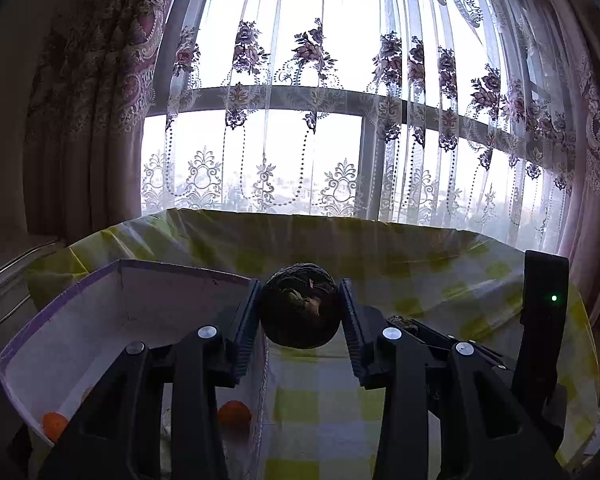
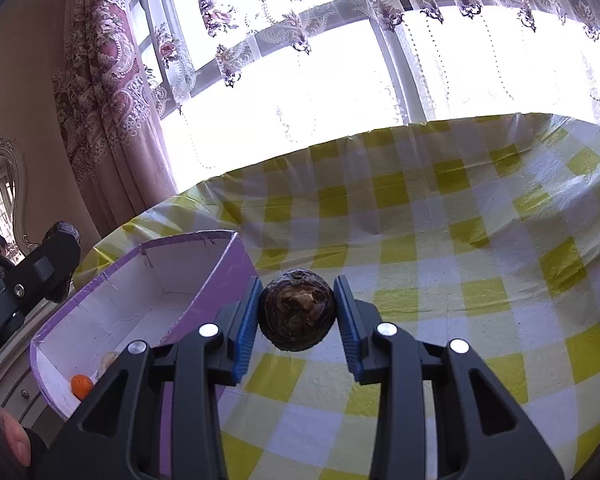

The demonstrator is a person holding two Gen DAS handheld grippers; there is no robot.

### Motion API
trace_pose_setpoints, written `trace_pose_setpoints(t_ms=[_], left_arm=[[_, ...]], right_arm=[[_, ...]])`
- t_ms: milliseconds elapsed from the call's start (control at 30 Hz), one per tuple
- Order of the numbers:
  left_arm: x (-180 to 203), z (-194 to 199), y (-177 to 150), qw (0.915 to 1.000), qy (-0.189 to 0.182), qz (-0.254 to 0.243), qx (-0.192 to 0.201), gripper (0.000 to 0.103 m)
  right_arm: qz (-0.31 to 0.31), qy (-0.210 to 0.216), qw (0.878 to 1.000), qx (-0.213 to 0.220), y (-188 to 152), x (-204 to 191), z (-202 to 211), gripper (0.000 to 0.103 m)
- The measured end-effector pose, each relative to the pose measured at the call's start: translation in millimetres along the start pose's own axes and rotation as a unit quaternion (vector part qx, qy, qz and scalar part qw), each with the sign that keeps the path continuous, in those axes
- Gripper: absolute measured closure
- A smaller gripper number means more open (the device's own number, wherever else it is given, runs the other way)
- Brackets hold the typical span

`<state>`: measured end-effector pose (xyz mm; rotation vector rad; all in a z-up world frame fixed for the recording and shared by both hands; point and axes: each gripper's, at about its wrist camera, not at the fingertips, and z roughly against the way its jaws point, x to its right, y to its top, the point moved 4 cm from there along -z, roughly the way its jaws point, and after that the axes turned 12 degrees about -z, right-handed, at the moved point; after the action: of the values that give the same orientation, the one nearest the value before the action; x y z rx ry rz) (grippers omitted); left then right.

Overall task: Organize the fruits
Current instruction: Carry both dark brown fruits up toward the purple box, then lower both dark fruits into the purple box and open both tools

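Observation:
My left gripper [image 1: 301,312] is shut on a dark brown round fruit [image 1: 300,306], held above the table beside the right wall of a purple-edged box [image 1: 112,280]. Two small orange fruits [image 1: 234,413] lie on the box's floor. My right gripper [image 2: 297,311] with blue pads is shut on a second dark brown round fruit [image 2: 297,310], held above the chequered cloth just right of the box [image 2: 204,280]. An orange fruit [image 2: 80,385] and a pale fruit [image 2: 109,359] lie inside the box. The left gripper [image 2: 56,264] with its fruit shows at the left of the right wrist view.
The table [image 2: 460,240] wears a yellow-and-white chequered plastic cloth [image 1: 380,256]. A window with lace curtains [image 1: 300,120] stands behind it. The right gripper's body [image 1: 544,320] stands at the right of the left wrist view. A mirror and cabinet [image 2: 4,184] stand at the left.

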<state>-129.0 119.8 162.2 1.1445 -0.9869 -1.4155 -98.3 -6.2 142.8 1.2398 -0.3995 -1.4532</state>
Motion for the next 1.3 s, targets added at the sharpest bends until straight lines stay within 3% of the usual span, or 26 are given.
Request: trace_pose_setpoints(t_ms=[233,533,867,1300], left_arm=[[-41.9,22.2,16.4,0.9987,0.03,0.023,0.034,0.065],[-101.8,37.9,16.0,0.9939,0.084,0.051,0.049,0.065],[-163.1,25.3,-13.6,0.9864,0.148,0.071,-0.004,0.065],[-181.2,4.0,-50.5,0.9809,0.162,0.072,-0.08,0.065]], right_arm=[[0.039,0.055,0.997,0.028,11.1,-63.2,17.8,0.066],[0.089,0.11,0.99,0.015,5.2,-136.4,20.0,0.066],[0.151,0.119,0.98,-0.045,-32.4,-184.5,-12.0,0.066],[0.18,0.108,0.973,-0.095,-61.2,-192.9,-44.8,0.066]])
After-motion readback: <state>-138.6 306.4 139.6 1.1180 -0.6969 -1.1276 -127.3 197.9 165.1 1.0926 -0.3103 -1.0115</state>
